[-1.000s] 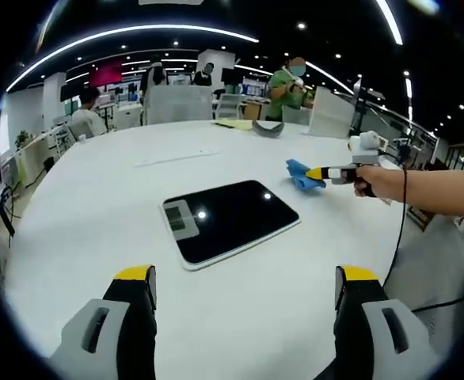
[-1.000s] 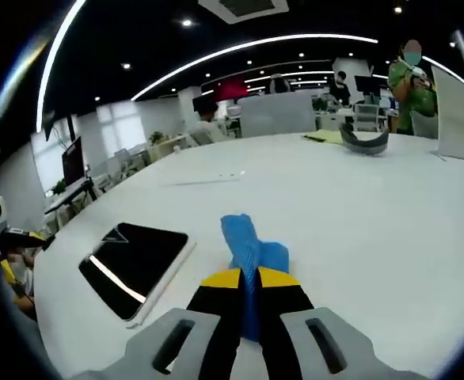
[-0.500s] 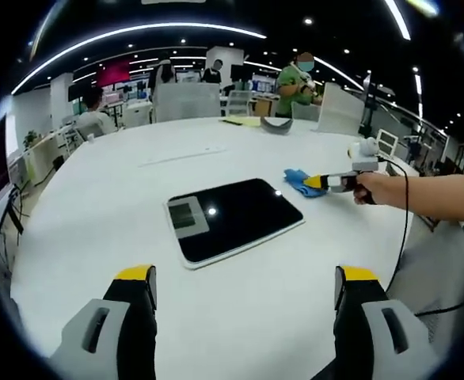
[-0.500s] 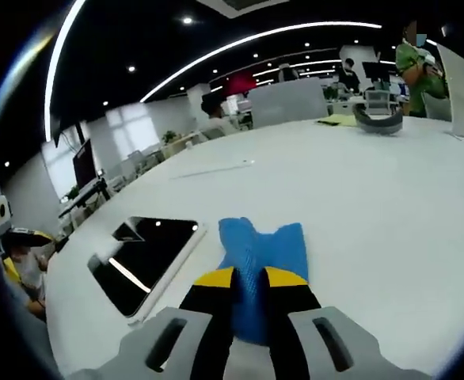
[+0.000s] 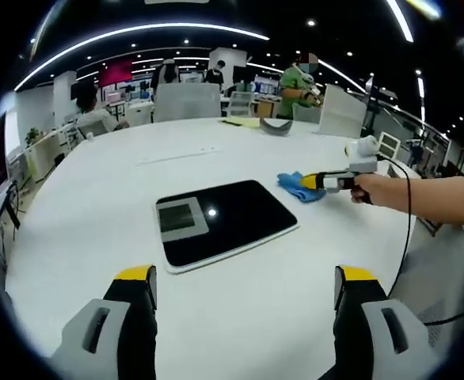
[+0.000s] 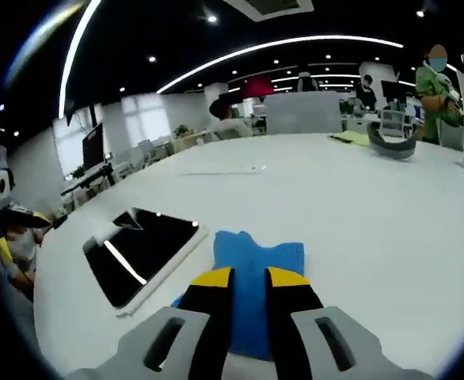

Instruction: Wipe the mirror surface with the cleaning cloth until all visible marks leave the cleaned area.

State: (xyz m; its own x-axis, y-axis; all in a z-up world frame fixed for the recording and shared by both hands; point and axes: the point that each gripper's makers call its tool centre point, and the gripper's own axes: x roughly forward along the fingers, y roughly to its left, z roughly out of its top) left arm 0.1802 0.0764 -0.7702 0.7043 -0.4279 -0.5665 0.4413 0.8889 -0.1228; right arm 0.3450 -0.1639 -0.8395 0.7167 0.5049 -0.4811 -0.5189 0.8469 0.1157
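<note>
A dark rectangular mirror (image 5: 222,222) with a white rim lies flat on the white table (image 5: 97,190); it reflects ceiling lights. In the right gripper view the mirror (image 6: 141,252) sits to the left of the jaws. A blue cleaning cloth (image 6: 257,277) is pinched between the yellow-tipped jaws of my right gripper (image 6: 248,279), hanging just right of the mirror's edge. In the left gripper view the same cloth (image 5: 298,184) and right gripper (image 5: 317,183) hover by the mirror's far right corner, held by a person's hand (image 5: 374,188). My left gripper (image 5: 244,277) stands open near the table's front, short of the mirror.
A grey curved object (image 5: 271,128) and yellow papers (image 5: 237,122) lie at the table's far side. Chairs, desks and several people stand beyond the table. A cable (image 5: 405,229) hangs from the right gripper.
The right gripper has carried the blue cloth leftward, closer to the mirror's right edge. The left gripper's view shifted slightly; its jaws stay open.
</note>
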